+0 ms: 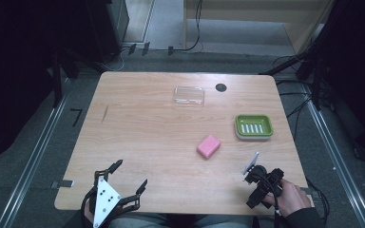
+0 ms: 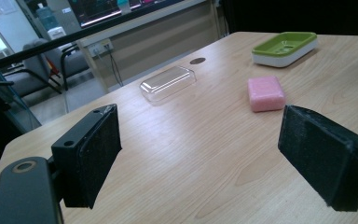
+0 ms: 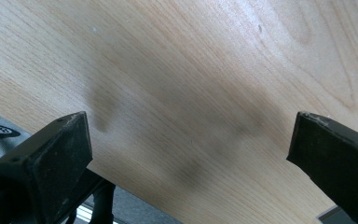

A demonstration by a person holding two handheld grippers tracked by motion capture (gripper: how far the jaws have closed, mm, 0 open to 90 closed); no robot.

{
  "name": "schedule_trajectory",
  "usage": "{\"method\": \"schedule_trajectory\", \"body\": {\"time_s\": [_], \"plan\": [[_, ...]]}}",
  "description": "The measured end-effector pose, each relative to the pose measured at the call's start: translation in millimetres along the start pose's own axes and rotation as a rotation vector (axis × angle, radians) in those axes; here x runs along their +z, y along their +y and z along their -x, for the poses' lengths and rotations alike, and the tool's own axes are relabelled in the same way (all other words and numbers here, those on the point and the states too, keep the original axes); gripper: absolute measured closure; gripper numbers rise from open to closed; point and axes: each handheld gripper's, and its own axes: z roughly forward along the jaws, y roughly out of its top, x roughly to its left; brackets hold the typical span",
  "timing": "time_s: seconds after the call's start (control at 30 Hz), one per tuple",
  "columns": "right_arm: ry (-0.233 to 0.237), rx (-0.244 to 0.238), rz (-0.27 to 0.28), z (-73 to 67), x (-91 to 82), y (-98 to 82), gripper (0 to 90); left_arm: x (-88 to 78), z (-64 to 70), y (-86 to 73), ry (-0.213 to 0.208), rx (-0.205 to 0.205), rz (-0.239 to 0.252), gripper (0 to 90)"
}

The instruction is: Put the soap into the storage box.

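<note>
No readable text, label, brand or number on anything here — the screens in the background of the left gripper view are too blurred to make out, and so is the small dark tag at the edge of the right gripper view

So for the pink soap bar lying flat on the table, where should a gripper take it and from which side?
Probably from above, jaws closing across the narrower pair of sides of the pink soap bar. It lies flat and low on the table, turned at a slant, so the gripper would need turning to match. The right gripper, open, is the nearer one.
</note>
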Motion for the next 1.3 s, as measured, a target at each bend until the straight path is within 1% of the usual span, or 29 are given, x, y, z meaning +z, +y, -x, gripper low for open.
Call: {"method": "schedule_trajectory", "body": {"time_s": [0.03,0.13,0.2,0.27,0.33,0.37,0.43,0.5,0.53,0.57,0.63,0.67,0.7,0.8,0.83,0.87,0.9,0.93,1.0,1.13,1.17,1.2,1.23,1.27,1.3], "plan": [[-0.011,-0.001,0.01,0.3,-0.4,0.0,0.0,0.2,0.0,0.1,-0.001,0.0,-0.002,13.6],[-0.022,0.013,0.025,1.1,-1.9,0.1,0.0,0.6,0.0,0.2,-0.005,0.001,-0.003,13.6],[-0.025,0.012,0.044,2.8,-2.5,0.6,0.0,0.9,-0.2,0.1,-0.006,0.001,-0.001,13.6],[-0.028,0.024,0.058,3.7,-3.4,1.7,0.0,1.3,-0.1,-0.2,-0.005,0.001,-0.011,13.6],[-0.03,0.024,0.065,3.6,-3.6,2.5,0.0,1.3,-0.5,-0.2,-0.003,-0.005,-0.008,13.6],[-0.022,0.019,0.074,2.8,-2.9,4.4,0.0,1.2,-0.7,-0.2,-0.003,-0.006,-0.009,13.6],[-0.021,0.018,0.067,2.1,-2.8,5.3,0.0,1.4,-0.2,0.2,-0.003,-0.005,-0.01,13.6],[-0.022,0.004,0.058,-0.8,-0.4,8.1,0.0,2.1,0.4,0.5,-0.008,-0.003,-0.007,13.6],[-0.022,0.004,0.058,-0.8,-0.4,8.1,0.0,2.5,0.6,0.6,-0.012,0.002,-0.013,13.6],[-0.019,-0.007,0.059,-1.6,0.1,9.0,0.0,2.7,0.5,0.4,-0.015,0.005,-0.016,13.6],[-0.018,-0.012,0.058,-3.8,-1.1,11.4,0.0,2.3,-0.2,0.1,-0.01,-0.004,-0.014,13.6],[-0.028,-0.023,0.064,-4.1,-1.5,14.7,0.0,2.2,-0.5,0.1,-0.006,-0.008,-0.012,13.6],[-0.028,-0.023,0.064,-4.1,-1.5,14.7,0.0,2.2,-0.6,0.1,-0.005,-0.008,-0.012,13.6],[-0.038,-0.03,0.075,-4.1,-3.3,22.2,0.0,2.6,0.0,0.2,-0.011,-0.003,-0.014,13.6],[-0.041,-0.029,0.087,-3.9,-4.1,23.7,0.0,2.8,0.0,0.3,-0.011,-0.001,-0.015,13.6],[-0.041,-0.029,0.087,-3.9,-4.1,23.7,0.0,3.0,0.0,0.3,-0.011,-0.001,-0.015,13.6],[-0.049,-0.032,0.102,-2.6,-6.1,27.5,0.0,3.1,0.2,0.6,-0.012,0.0,-0.015,13.6],[-0.049,-0.021,0.106,-2.9,-7.0,29.5,0.0,3.1,0.2,0.6,-0.012,0.0,-0.015,13.6],[-0.052,-0.027,0.109,-2.2,-7.2,31.7,0.0,3.2,0.5,0.7,-0.017,0.003,-0.015,13.6],[-0.06,-0.045,0.119,-2.4,-8.6,46.2,0.0,2.9,0.1,0.5,-0.015,0.001,-0.012,13.6],[-0.06,-0.045,0.119,-2.4,-8.6,46.2,0.0,2.9,-0.2,0.4,-0.015,0.0,-0.012,13.6],[-0.065,-0.056,0.125,-3.1,-10.0,52.3,0.0,3.1,-0.2,0.3,-0.014,0.0,-0.013,13.6],[-0.065,-0.056,0.125,-3.1,-10.0,52.3,0.0,3.3,-0.1,0.2,-0.016,0.0,-0.013,13.6],[-0.065,-0.055,0.131,-4.4,-11.1,58.2,0.0,3.3,-0.1,0.3,-0.016,0.0,-0.014,13.6],[-0.065,-0.055,0.131,-4.4,-11.1,58.2,0.0,3.4,0.0,0.4,-0.017,0.0,-0.014,13.6]]}}
